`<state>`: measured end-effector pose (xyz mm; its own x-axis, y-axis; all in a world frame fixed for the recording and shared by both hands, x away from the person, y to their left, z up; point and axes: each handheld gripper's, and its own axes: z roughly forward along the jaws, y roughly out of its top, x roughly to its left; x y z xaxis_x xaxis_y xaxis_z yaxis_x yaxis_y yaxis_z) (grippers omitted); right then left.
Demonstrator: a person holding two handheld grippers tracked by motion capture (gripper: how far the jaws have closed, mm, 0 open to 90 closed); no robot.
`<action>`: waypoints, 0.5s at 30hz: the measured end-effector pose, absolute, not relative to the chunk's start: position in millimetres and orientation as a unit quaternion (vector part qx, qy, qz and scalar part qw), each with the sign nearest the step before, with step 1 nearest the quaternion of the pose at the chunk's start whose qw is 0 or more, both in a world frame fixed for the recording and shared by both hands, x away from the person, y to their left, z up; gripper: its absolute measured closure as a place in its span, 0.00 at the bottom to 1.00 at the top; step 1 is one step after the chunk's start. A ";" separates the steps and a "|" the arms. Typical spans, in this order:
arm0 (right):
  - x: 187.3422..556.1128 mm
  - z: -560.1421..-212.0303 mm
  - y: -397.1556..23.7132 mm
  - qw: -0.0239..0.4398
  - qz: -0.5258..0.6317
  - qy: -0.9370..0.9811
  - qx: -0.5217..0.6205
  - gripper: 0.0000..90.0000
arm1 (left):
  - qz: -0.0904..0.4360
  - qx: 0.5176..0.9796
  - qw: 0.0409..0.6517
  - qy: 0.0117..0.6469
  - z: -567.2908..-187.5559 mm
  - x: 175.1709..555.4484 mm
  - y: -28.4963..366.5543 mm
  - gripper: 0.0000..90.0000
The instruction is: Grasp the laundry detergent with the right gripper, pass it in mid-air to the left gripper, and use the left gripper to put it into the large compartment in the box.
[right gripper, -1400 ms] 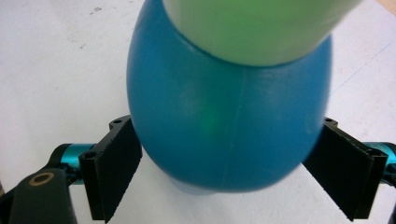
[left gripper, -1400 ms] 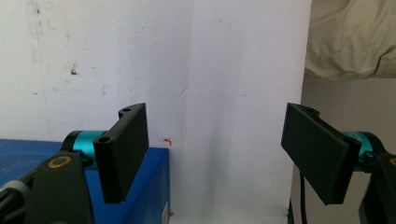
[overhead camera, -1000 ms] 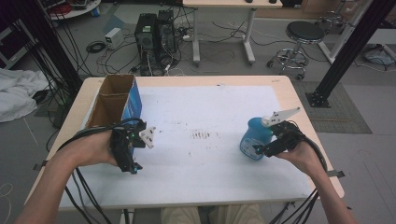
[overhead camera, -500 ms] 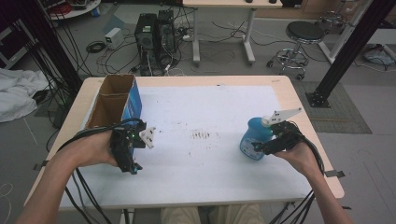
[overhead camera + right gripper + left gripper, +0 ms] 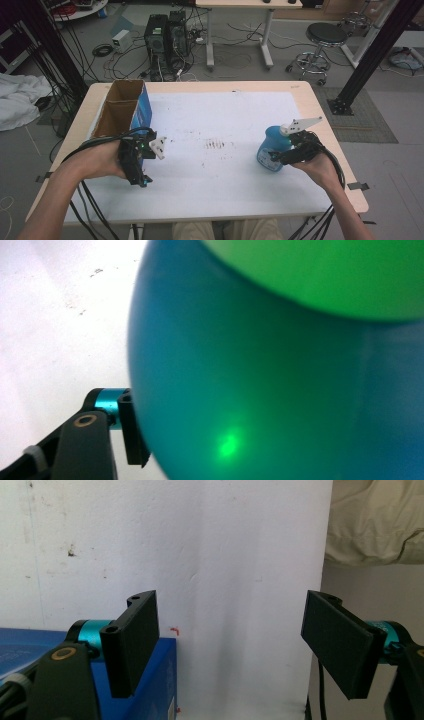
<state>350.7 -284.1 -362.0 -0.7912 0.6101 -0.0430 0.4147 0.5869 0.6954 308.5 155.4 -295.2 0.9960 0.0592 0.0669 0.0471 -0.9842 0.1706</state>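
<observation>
1. Cardboard box [image 5: 119, 111]: open-topped, two compartments, blue outer side facing the middle of the worktop. Stands at the far left of the worktop, just beyond the left tool. In the left gripper view its blue side [image 5: 150, 690] shows low, behind the left jaw.

2. Left tool [image 5: 137, 161]: held in the person's left hand [image 5: 97, 160] above the near left part of the worktop, close to the box. Grey three-cornered plate on top; black cables trail back toward the near edge. Left gripper view [image 5: 235, 645]: jaws set wide apart, nothing between them, white sheet beyond.

3. Worktop [image 5: 325, 107]: pale wood, covered by a white sheet [image 5: 225, 115]. A patch of small dark marks [image 5: 215, 145] lies near the sheet's centre, between the two tools.

4. Blue bottle [image 5: 272, 147]: rounded, translucent blue, standing on the right part of the sheet, well apart from the box. Right gripper view: its body [image 5: 280, 370] sits very close to the camera, blue with a green band at the top.

5. Right tool [image 5: 290, 154]: held in the person's right hand [image 5: 317, 167] against the near right side of the bottle. Jaws closed on the bottle's body; one jaw shows pressed to its left flank in the right gripper view, the other is hidden behind it.
</observation>
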 end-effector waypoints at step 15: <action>349.4 -365.5 -289.2 0.145 0.358 0.873 0.299 0.36 | 0.034 0.995 0.086 0.028 -296.7 308.3 154.9 0.26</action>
